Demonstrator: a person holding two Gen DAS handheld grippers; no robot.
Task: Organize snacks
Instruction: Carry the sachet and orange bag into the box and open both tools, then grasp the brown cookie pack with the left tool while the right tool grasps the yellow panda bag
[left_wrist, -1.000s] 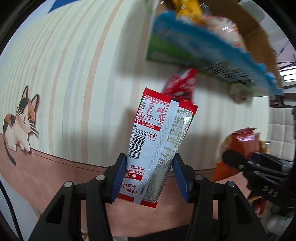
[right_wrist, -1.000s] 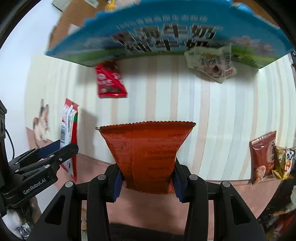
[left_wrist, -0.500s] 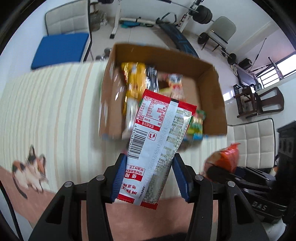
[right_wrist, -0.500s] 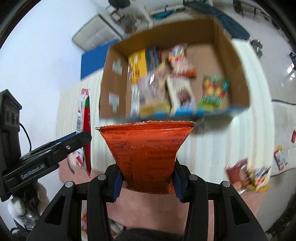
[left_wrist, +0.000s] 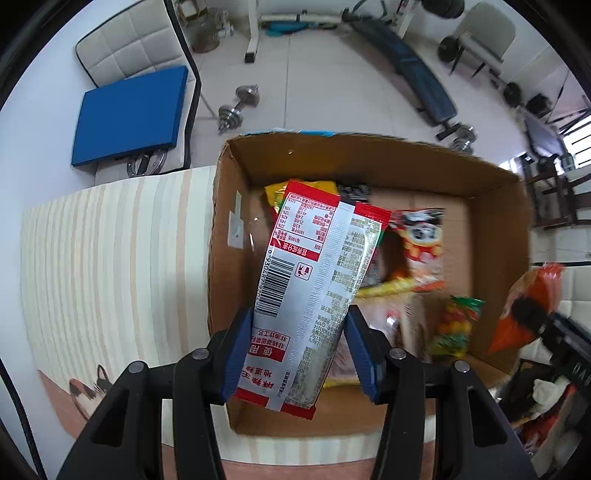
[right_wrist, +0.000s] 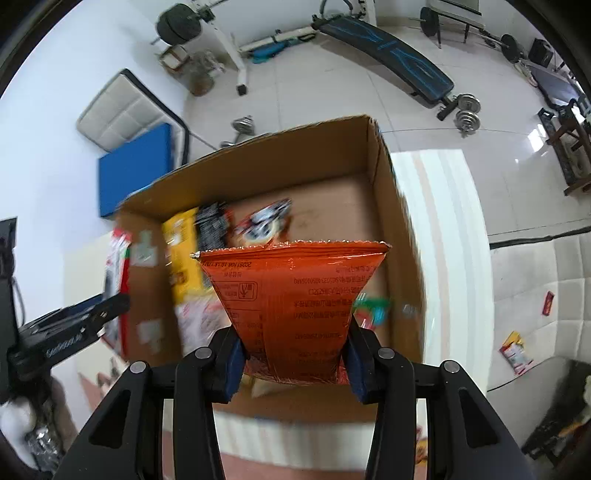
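Observation:
My left gripper (left_wrist: 301, 350) is shut on a red and silver snack packet (left_wrist: 314, 280), held over the near left part of an open cardboard box (left_wrist: 369, 155). My right gripper (right_wrist: 293, 354) is shut on an orange snack bag (right_wrist: 295, 299), held over the same box (right_wrist: 391, 206) near its front wall. The box holds several snack packets. The right gripper with the orange bag (left_wrist: 528, 310) shows at the right of the left wrist view. The left gripper (right_wrist: 70, 332) shows at the left of the right wrist view.
The box stands on a table with a striped cloth (left_wrist: 110, 258) bearing a cat print (left_wrist: 88, 387). Loose snack packets (right_wrist: 515, 350) lie on a padded seat to the right. A chair with a blue cushion (left_wrist: 129, 114), dumbbells (left_wrist: 236, 107) and a weight bench (right_wrist: 384, 55) are on the floor beyond.
Both grippers have risen and moved forward from beside the box to above it, so I look down into the box. Each still holds its packet.

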